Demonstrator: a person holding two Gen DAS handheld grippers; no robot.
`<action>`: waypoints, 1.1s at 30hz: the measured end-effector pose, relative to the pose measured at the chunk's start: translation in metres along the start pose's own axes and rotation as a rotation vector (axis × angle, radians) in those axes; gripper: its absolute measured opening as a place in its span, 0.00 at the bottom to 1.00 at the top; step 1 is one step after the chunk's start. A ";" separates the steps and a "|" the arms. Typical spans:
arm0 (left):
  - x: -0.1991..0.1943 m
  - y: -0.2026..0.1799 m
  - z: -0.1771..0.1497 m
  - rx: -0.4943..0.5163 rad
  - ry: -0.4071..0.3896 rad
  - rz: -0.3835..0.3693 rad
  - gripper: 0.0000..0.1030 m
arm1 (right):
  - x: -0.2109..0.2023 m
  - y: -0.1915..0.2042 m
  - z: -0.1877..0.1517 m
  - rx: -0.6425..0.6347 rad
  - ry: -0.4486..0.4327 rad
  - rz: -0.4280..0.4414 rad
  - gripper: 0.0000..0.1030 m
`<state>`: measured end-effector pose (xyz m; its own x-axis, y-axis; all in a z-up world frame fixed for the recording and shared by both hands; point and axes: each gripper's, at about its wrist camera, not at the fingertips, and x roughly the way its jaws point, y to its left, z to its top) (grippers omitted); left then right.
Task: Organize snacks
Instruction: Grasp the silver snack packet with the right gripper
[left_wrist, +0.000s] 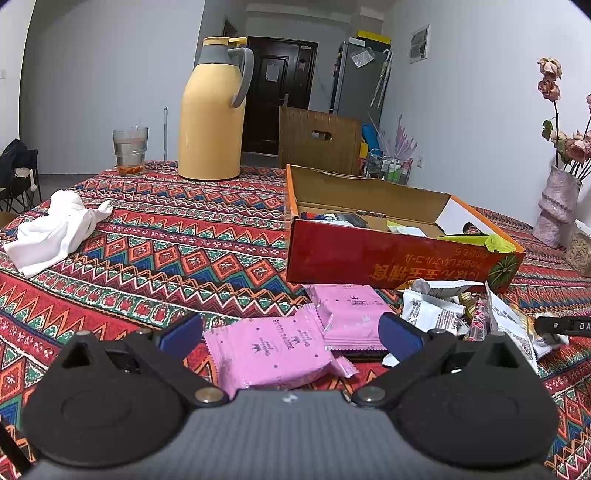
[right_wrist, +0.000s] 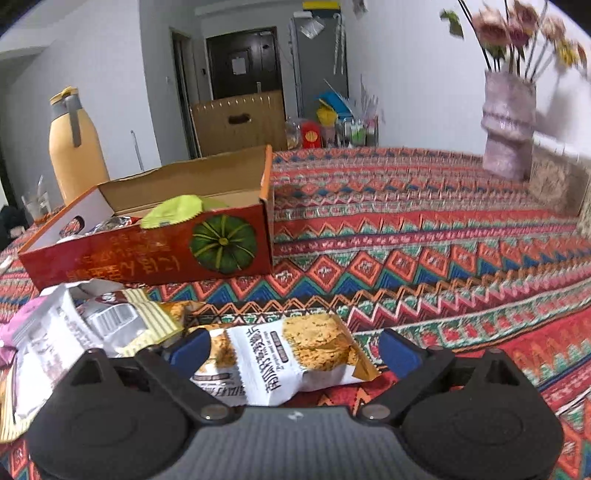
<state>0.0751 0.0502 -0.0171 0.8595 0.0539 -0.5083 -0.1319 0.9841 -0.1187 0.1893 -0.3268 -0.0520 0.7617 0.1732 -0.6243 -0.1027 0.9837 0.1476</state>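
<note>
The right gripper (right_wrist: 291, 350) straddles the cookie packet (right_wrist: 295, 354) lying on the bench (right_wrist: 443, 240), jaws released; its slick wrapper could slide sideways. The left gripper (left_wrist: 290, 332), also released, straddles a pink packet (left_wrist: 266, 350) overlapping its neighbour.

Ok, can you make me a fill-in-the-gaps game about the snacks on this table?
1. The square snack packets between the left gripper fingers are ____.
2. The red cardboard box shows a green ____ on its side.
3. The tall yellow flask has a ____ handle.
4. The cookie packet lies between the fingers of the ____ gripper.

Missing words: pink; pumpkin; grey; right
</note>
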 end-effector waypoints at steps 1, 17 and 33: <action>0.000 0.000 0.000 -0.001 0.001 -0.001 1.00 | 0.002 -0.003 -0.001 0.018 0.000 0.016 0.81; 0.002 0.000 0.000 -0.005 0.011 0.004 1.00 | -0.021 0.005 -0.010 -0.009 -0.150 0.015 0.28; 0.020 0.000 0.009 0.009 0.168 0.039 1.00 | -0.046 0.006 -0.019 0.002 -0.292 0.018 0.27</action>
<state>0.0966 0.0530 -0.0194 0.7590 0.0634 -0.6480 -0.1579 0.9835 -0.0888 0.1421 -0.3279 -0.0371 0.9117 0.1696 -0.3742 -0.1174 0.9804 0.1582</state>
